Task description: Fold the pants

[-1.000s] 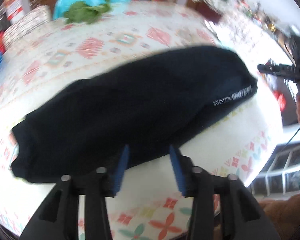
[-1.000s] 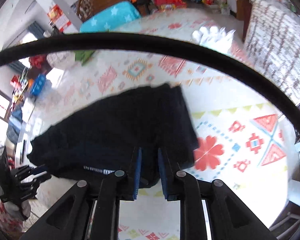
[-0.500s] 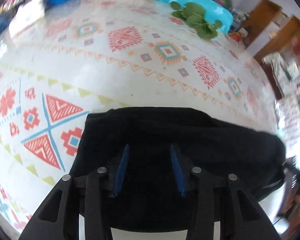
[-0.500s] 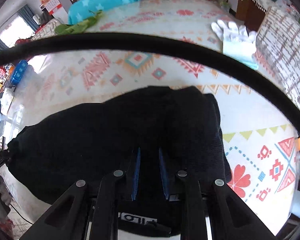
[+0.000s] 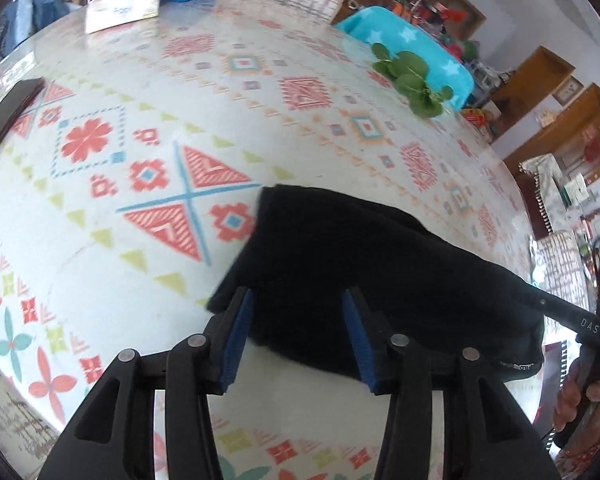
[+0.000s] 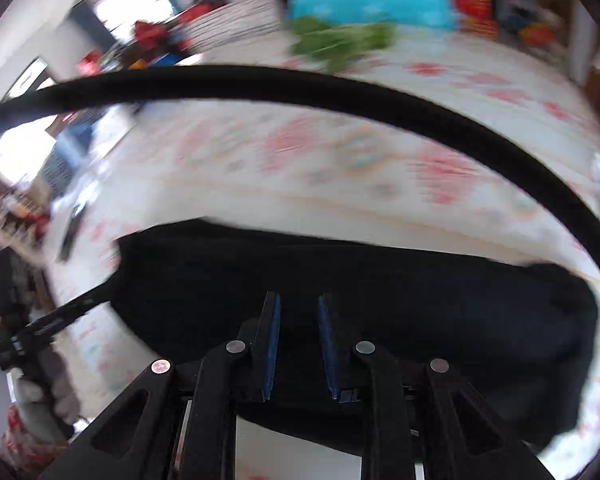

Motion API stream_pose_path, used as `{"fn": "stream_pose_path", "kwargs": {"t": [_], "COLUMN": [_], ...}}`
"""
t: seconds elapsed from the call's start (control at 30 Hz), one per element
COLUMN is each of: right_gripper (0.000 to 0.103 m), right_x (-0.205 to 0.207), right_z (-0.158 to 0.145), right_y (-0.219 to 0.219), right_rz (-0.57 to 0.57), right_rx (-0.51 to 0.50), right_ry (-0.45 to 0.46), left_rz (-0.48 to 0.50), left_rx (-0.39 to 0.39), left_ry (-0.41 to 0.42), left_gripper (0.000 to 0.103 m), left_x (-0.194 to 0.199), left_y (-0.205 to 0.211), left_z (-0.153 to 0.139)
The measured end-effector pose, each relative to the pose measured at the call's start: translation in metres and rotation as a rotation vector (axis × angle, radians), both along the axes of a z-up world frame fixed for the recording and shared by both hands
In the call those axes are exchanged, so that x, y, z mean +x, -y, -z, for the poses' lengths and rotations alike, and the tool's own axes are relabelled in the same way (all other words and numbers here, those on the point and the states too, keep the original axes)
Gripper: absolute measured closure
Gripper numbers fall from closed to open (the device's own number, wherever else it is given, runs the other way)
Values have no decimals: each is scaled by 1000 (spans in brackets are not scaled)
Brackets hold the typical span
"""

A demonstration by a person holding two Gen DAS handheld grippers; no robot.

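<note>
Both claws gape over black pants [image 5: 372, 280] lying folded on the patterned surface [image 5: 140, 128], left claw [image 5: 298, 336] and right claw [image 6: 298, 344] gripping nothing, seemingly poised for another fold

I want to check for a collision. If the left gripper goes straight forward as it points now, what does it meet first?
Most likely the pants. The left gripper is open, and the dark fabric lies between and just beyond its fingertips on the table. Depth is unclear, so it may skim above the cloth.
</note>
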State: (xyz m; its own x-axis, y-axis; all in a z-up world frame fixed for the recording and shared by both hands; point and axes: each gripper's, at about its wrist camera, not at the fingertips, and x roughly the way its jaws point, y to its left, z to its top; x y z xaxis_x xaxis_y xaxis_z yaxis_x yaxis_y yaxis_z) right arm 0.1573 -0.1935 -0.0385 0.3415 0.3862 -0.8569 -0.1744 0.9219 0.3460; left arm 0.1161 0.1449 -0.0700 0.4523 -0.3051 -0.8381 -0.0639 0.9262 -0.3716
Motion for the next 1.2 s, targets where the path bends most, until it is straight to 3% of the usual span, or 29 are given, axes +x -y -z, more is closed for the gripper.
{"fn": "stream_pose_path", "kwargs": {"t": [0.13,0.23,0.43,0.6,0.7,0.8,0.97,1.2], "right_gripper": [82,82,84,85,81,78,59,61], "right_x": [31,55,85,93,92,83,64,52], "right_z": [14,35,66,64,56,27,19,55], "right_y": [-90,-133,-176,-173,-170,-144,-103,-39], "right_rz": [-211,-287,-299,-219,-221,-194,-101,30], "right_rx": [170,220,-48,-150,-91,-21,-32,-105], "right_ry": [-41,-121,-94,-50,-43,16,22,-28], "left_rz": [-13,-20,-20,-53,-50,-15,76,94], "left_rx": [-20,-17,-22,-41,-57,-56,0,186], "left_ry": [-11,-17,16,6,19,43,74,-14], "left_gripper": [57,57,57,56,55,52,51,48], "left_x": [3,7,-6,-17,-17,-6,28,73], "left_y": [-4,-2,-13,-33,-36,-26,14,42], "left_z": [9,17,7,1,-9,-20,-25,21]}}
